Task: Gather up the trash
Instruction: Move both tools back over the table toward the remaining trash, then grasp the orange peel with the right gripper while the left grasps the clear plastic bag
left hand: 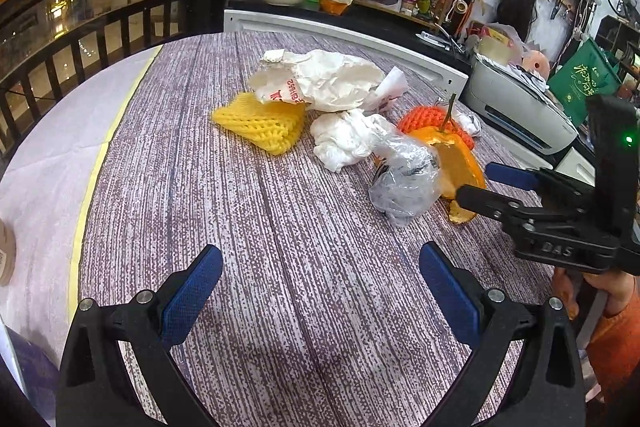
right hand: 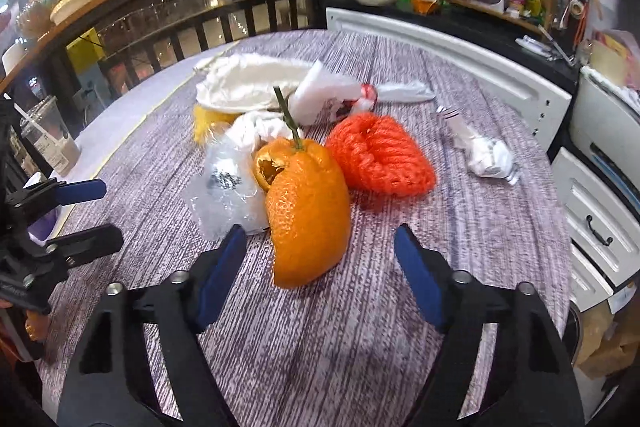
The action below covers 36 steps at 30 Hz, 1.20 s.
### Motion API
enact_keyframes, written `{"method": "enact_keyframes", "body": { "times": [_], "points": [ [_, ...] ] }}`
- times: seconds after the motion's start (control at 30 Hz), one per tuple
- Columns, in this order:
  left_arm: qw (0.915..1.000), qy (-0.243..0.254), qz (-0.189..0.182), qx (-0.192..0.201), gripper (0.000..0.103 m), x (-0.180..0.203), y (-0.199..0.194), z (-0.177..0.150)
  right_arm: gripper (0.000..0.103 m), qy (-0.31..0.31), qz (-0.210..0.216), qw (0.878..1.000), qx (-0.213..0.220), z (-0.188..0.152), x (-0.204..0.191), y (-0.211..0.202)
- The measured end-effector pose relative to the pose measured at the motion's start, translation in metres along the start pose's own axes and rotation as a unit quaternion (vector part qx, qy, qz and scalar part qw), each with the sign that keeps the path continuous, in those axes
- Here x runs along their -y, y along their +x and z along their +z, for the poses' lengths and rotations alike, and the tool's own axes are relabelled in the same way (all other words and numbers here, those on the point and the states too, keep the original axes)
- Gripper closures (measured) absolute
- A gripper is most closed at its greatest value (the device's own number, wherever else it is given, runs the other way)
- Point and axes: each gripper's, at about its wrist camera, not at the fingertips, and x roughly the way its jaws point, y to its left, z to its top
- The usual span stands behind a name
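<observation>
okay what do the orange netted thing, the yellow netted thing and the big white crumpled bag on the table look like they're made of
Orange netted sleeve: looks like soft foam mesh, matte, with puffy woven strands and open holes.
Yellow netted sleeve: apparently the same foam netting, matte, with a diamond lattice, lying flattened.
Big white crumpled bag: probably paper, dull, holding sharp creases, with red print; a thin coating cannot be ruled out.

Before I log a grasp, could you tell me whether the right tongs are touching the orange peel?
Apart. The right wrist view shows the peel between the right tongs, with table visible beside both pads.

"DAS" on right hand-held gripper (left hand: pixel 476 183)
</observation>
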Motion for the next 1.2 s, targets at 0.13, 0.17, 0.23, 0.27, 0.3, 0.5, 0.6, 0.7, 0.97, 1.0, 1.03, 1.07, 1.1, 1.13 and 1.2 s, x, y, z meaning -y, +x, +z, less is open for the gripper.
{"method": "enact_keyframes", "body": {
  "times": [0.13, 0.17, 0.23, 0.27, 0.3, 0.5, 0.6, 0.7, 0.97, 1.0, 1.03, 1.07, 1.1, 1.13, 1.2],
  "points": [
    [0.9999, 0.008, -0.007, -0.005, 0.006, 0.003, 0.004, 0.002, 0.03, 0.01, 0.015, 1.0, 0.002, 0.0, 0.003, -0.003],
    [0.9999, 0.008, -0.01, -0.005, 0.006, 0.004, 0.005, 0.003, 0.03, 0.009, 0.017, 1.0, 0.002, 0.001, 0.003, -0.003],
    [0.9998, 0.012, -0.013, -0.008, 0.006, 0.008, 0.01, 0.005, 0.03, 0.0, 0.009, 1.0, -0.001, 0.002, 0.001, -0.003],
    [0.9998, 0.014, -0.013, -0.009, 0.006, 0.011, 0.012, 0.007, 0.032, -0.006, 0.003, 1.0, -0.003, 0.003, 0.0, -0.001],
    [0.9998, 0.015, -0.014, -0.008, 0.006, 0.013, 0.013, 0.007, 0.035, -0.01, 0.002, 1.0, -0.006, 0.003, 0.0, 0.001],
    [0.9997, 0.012, -0.02, -0.011, 0.006, 0.016, 0.018, 0.011, 0.072, -0.004, -0.006, 1.0, -0.016, 0.001, 0.004, 0.015],
    [0.9996, 0.012, -0.02, -0.015, 0.006, 0.017, 0.02, 0.012, 0.085, 0.011, -0.021, 1.0, -0.008, 0.001, 0.01, 0.012],
    [0.9994, 0.018, -0.022, -0.018, 0.006, 0.022, 0.023, 0.013, 0.092, 0.031, -0.022, 0.999, 0.0, 0.001, 0.019, 0.004],
    [0.9962, 0.053, -0.058, -0.039, 0.006, 0.05, 0.02, -0.001, 0.094, 0.046, -0.042, 0.998, 0.026, -0.012, 0.029, -0.024],
    [0.9956, 0.057, -0.063, -0.041, 0.006, 0.053, 0.019, -0.004, 0.094, 0.049, -0.046, 0.997, 0.03, -0.015, 0.031, -0.027],
    [0.995, 0.061, -0.066, -0.043, 0.006, 0.056, 0.017, -0.006, 0.094, 0.055, -0.051, 0.996, 0.037, -0.018, 0.034, -0.033],
    [0.9944, 0.067, -0.07, -0.044, 0.006, 0.06, 0.016, -0.009, 0.094, 0.06, -0.052, 0.996, 0.041, -0.02, 0.037, -0.037],
    [0.9941, 0.071, -0.069, -0.044, 0.006, 0.063, 0.016, -0.01, 0.094, 0.066, -0.053, 0.995, 0.045, -0.022, 0.04, -0.041],
    [0.994, 0.076, -0.066, -0.043, 0.006, 0.066, 0.017, -0.011, 0.094, 0.074, -0.054, 0.995, 0.051, -0.024, 0.044, -0.046],
    [0.9942, 0.083, -0.054, -0.043, 0.006, 0.07, 0.022, -0.011, 0.094, 0.084, -0.057, 0.993, 0.059, -0.029, 0.05, -0.055]
  ]
}}
